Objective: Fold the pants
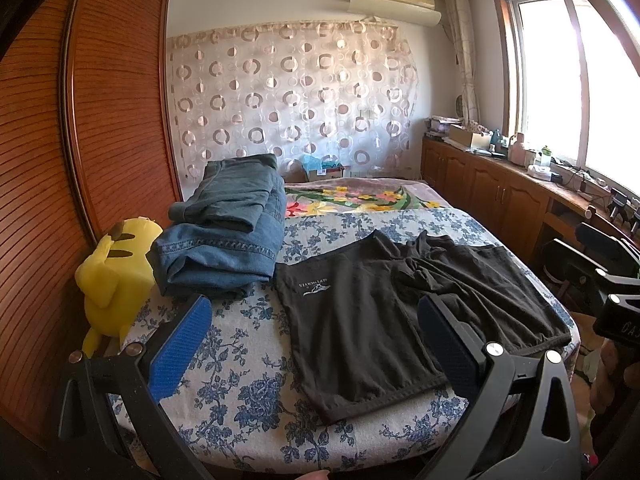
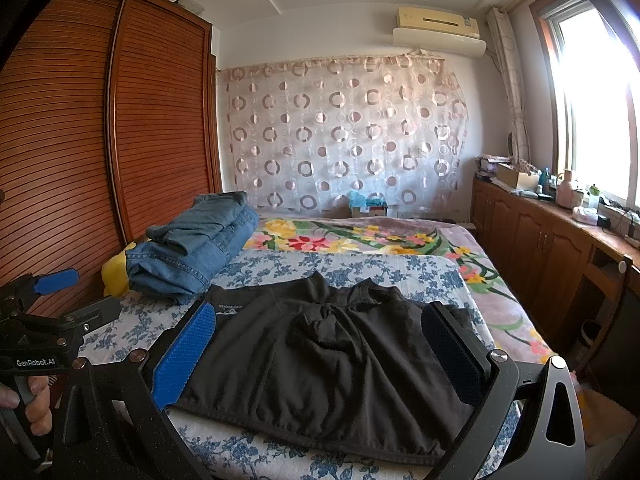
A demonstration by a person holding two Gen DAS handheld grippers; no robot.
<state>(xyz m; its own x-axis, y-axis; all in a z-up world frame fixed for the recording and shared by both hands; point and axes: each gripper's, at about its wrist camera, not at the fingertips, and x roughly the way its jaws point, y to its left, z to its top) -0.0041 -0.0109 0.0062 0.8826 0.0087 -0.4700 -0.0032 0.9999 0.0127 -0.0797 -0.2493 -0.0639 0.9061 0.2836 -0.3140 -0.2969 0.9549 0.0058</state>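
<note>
Right wrist shows my right claw [image 2: 316, 356] and left claw [image 1: 314, 344] spread wide, empty, poised above black pants [image 2: 320, 352] for grabbing.

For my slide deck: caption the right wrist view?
Open right gripper hovers over black pants on floral bed, folded jeans behind.

- The left wrist view looks from the foot of the bed with the blue-flowered white cover [image 1: 248, 344], facing the far wall's ring-patterned sheer curtain [image 1: 292, 96]; its blue-padded fingers [image 1: 180, 344] frame the bottom edge.
- The right wrist view faces the same way from further right and lower, nearer the black fabric pants [image 2: 320, 356].
- Both views share the pants [image 1: 360, 316], the folded blue denim stack [image 1: 224, 232], the slatted wooden wardrobe [image 1: 100, 120] and the curtain.
- Each view catches the other gripper at its side edge.
</note>
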